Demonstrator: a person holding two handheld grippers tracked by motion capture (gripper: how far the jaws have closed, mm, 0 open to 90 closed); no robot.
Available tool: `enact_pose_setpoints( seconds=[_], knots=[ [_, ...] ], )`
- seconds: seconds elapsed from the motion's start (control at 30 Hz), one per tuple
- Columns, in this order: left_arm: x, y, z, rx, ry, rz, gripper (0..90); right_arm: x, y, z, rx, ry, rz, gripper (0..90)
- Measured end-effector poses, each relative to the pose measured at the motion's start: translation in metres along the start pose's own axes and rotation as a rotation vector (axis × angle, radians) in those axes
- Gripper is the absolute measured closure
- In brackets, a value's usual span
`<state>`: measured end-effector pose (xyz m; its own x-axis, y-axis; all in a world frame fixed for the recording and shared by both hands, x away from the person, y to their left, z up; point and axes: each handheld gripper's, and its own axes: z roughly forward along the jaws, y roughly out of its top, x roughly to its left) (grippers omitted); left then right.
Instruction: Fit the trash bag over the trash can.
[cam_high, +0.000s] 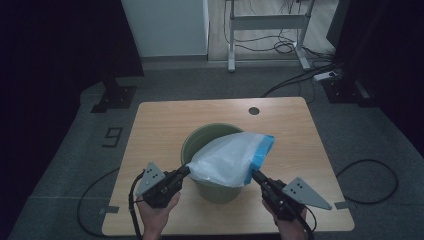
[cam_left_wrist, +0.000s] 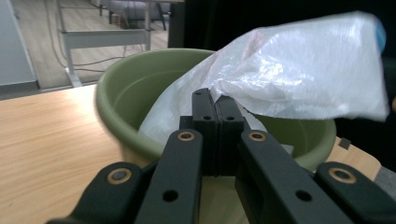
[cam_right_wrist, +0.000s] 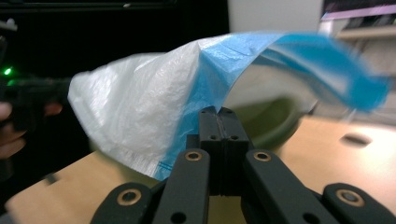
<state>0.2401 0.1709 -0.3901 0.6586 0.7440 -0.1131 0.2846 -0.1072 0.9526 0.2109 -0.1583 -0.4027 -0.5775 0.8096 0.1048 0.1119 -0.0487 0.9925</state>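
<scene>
An olive-green bucket (cam_high: 202, 136) stands at the middle of the wooden table (cam_high: 155, 125). Over its mouth stretches a white plastic bag (cam_high: 225, 160) with a blue band (cam_high: 261, 152) at its right end. My left gripper (cam_high: 186, 170) is shut on the bag's near-left corner, and my right gripper (cam_high: 254, 174) is shut on the blue edge. In the left gripper view the closed jaws (cam_left_wrist: 215, 100) pinch the white film (cam_left_wrist: 303, 70) above the bucket's rim (cam_left_wrist: 135, 88). The right gripper view has my right gripper (cam_right_wrist: 218, 114) clamping the bag (cam_right_wrist: 140, 102) where the blue band (cam_right_wrist: 303, 56) starts, with the bucket (cam_right_wrist: 275, 116) behind it.
A round cable hole (cam_high: 254, 110) sits near the table's far edge. Beyond the table are a white desk frame (cam_high: 267, 22), floor cables (cam_high: 300, 77) and a dark stand (cam_high: 115, 95). The other hand (cam_right_wrist: 14, 130) appears at the left in the right gripper view.
</scene>
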Motion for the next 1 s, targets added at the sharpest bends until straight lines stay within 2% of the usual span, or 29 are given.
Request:
enact_pose_setpoints(
  seconds=[0.03, 0.07, 0.1, 0.13, 0.17, 0.27, 0.33, 0.47, 0.63, 0.8, 0.83, 0.9, 1.0],
  knots=[
    [-0.002, 0.002, 0.003, 0.012, -0.012, 0.011, 85.8, -0.002, 0.007, 0.0, -0.009, -0.014, -0.018, 89.1],
    [-0.007, 0.005, 0.004, 0.013, -0.021, 0.039, 80.1, -0.005, 0.014, 0.0, -0.018, -0.027, -0.032, 89.1],
    [-0.007, 0.005, 0.004, 0.013, -0.021, 0.039, 63.6, -0.005, 0.014, 0.0, -0.018, -0.027, -0.032, 89.1],
    [-0.009, 0.007, 0.003, 0.008, -0.03, 0.045, 63.6, -0.01, 0.027, 0.002, -0.027, -0.044, -0.053, 89.1],
    [-0.01, 0.009, 0.001, 0.002, -0.049, 0.045, 56.0, -0.013, 0.032, 0.003, -0.027, -0.054, -0.068, 89.1],
    [-0.011, 0.018, -0.007, -0.009, -0.119, 0.043, 42.6, -0.018, 0.043, 0.006, -0.023, -0.064, -0.107, 89.1],
    [-0.011, 0.025, -0.013, -0.021, -0.14, 0.046, 38.3, -0.019, 0.047, 0.007, -0.018, -0.071, -0.135, 89.1],
    [-0.011, 0.039, -0.017, -0.034, -0.136, 0.054, 36.8, -0.018, 0.051, 0.006, -0.013, -0.064, -0.166, 89.1],
    [-0.011, 0.052, -0.001, -0.014, -0.106, 0.073, 37.5, -0.012, 0.048, 0.007, 0.002, -0.032, -0.193, 89.1],
    [-0.009, 0.059, 0.016, 0.033, -0.119, 0.098, 38.4, -0.005, 0.042, 0.016, 0.022, -0.003, -0.215, 89.1],
    [-0.007, 0.06, 0.02, 0.048, -0.13, 0.096, 38.5, -0.004, 0.041, 0.018, 0.026, 0.005, -0.215, 89.1],
    [-0.005, 0.061, 0.027, 0.069, -0.127, 0.097, 38.6, -0.001, 0.039, 0.021, 0.033, 0.016, -0.22, 89.1],
    [0.0, 0.058, 0.034, 0.089, -0.158, 0.083, 42.8, 0.003, 0.037, 0.024, 0.033, 0.034, -0.223, 89.1]
  ],
)
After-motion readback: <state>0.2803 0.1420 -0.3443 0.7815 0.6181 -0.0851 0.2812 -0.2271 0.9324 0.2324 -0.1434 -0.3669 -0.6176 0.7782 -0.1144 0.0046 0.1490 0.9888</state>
